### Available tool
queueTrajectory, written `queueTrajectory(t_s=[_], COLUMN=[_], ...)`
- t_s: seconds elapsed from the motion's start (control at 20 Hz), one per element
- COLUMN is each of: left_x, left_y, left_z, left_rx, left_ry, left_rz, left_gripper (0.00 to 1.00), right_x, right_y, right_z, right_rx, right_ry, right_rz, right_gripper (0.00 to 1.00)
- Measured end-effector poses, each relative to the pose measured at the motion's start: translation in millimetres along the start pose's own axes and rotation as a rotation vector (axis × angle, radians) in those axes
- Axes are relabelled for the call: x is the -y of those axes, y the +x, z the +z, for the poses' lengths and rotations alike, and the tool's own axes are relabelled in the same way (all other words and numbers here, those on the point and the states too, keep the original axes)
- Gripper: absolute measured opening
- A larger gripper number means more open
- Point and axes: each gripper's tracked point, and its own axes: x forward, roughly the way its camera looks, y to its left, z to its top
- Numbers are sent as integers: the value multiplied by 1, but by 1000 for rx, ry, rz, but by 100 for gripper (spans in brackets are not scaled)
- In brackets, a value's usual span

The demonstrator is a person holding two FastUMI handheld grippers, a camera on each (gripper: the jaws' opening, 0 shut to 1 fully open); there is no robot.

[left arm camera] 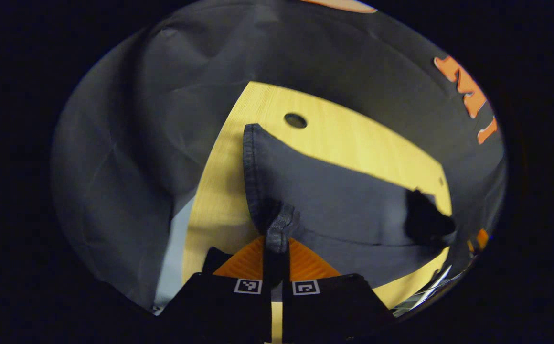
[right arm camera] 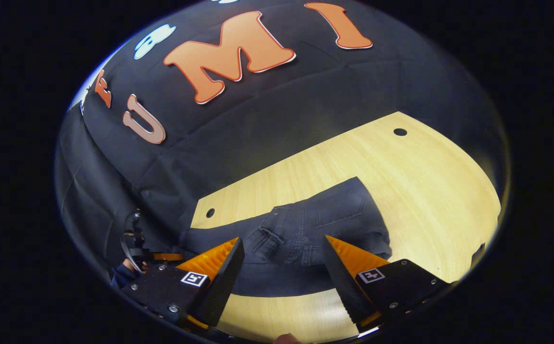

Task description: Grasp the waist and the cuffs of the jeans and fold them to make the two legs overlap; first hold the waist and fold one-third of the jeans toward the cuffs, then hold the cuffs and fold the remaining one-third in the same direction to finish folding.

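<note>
The left gripper point(left arm camera: 277, 260) is pinching a bunched hem of the jeans point(left arm camera: 334, 196) between its closed fingers, the cloth standing up in a small fold right at the tips; from there the leg is running away across the wooden table point(left arm camera: 353, 129) toward the far right, where a dark shape, probably the other gripper though too dim to be sure, is sitting at the opposite end of the cloth. The right gripper point(right arm camera: 284, 260) is hovering with its fingers spread wide and nothing between them; it is tilted down toward the waist of the jeans point(right arm camera: 305, 224), which is lying just beyond and between the tips, pocket and belt loops facing up.

The garment is lying flat on the table point(right arm camera: 425, 191), its long axis stretching from the cuff in the left gripper to the waist under the right one; so each hand is already nearest its own end. Judging by this, the waist grasp is the pending step; the right hand needs to drop forward and down onto the waistband before any fold can begin.
</note>
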Motion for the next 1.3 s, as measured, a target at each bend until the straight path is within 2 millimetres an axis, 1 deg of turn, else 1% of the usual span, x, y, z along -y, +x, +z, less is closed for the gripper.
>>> queueTrajectory(t_s=[0.05,0.15,0.2,0.25,0.3,0.4,0.45,0.5,0.55,0.6,0.65,0.7,0.75,0.8,0.85,0.9,0.95,1.0,1.05,1.15,1.2,1.3], left_x=[18,47,67,81,88,107,114,117,125,128,118,101,86,69,51,28,5,-16,-28,-39,-43,-49], left_y=[-14,-36,-42,-48,-55,-68,-69,-68,-72,-72,-70,-60,-54,-46,-36,-25,-13,1,10,31,40,59], left_z=[7,13,22,28,32,28,25,25,24,25,24,26,25,29,29,27,19,17,14,7,2,-4], left_rx=[22,75,97,125,147,151,144,154,149,165,175,171,154,155,142,115,74,45,19,-21,-43,-86], left_ry=[-18,-66,-90,-113,-101,-109,-109,-119,-121,-137,-130,-131,-145,-168,-176,-178,-166,-156,-151,-128,-108,-38], left_rz=[-31,-103,-146,-165,-162,-165,-170,-155,-173,-178,-136,-83,-67,-36,9,51,87,127,138,134,117,118], left_gripper=[8,8,8,8,8,8,8,8,8,8,8,8,8,8,8,12,10,24,33,50,43,81], right_x=[5,11,18,23,25,25,25,25,28,30,34,37,37,39,41,43,43,44,45,50,50,48], right_y=[-1,-1,-1,1,4,7,8,8,8,9,9,9,8,7,6,6,5,5,4,4,4,4], right_z=[2,4,6,7,6,5,6,9,10,11,13,13,14,14,13,11,9,5,1,-5,-6,-7], right_rx=[-5,-18,-21,-27,-43,-62,-65,-63,-64,-64,-69,-71,-70,-71,-72,-72,-68,-74,-81,-91,-91,-92], right_ry=[-7,-35,-60,-74,-87,-94,-95,-95,-95,-92,-84,-78,-74,-73,-76,-77,-72,-65,-62,-55,-47,-31], right_rz=[2,18,14,10,24,43,52,61,65,67,70,67,71,67,61,42,31,19,8,-20,-31,-42], right_gripper=[99,98,98,98,98,98,98,98,98,98,98,98,98,98,98,98,98,98,99,99,99,99])
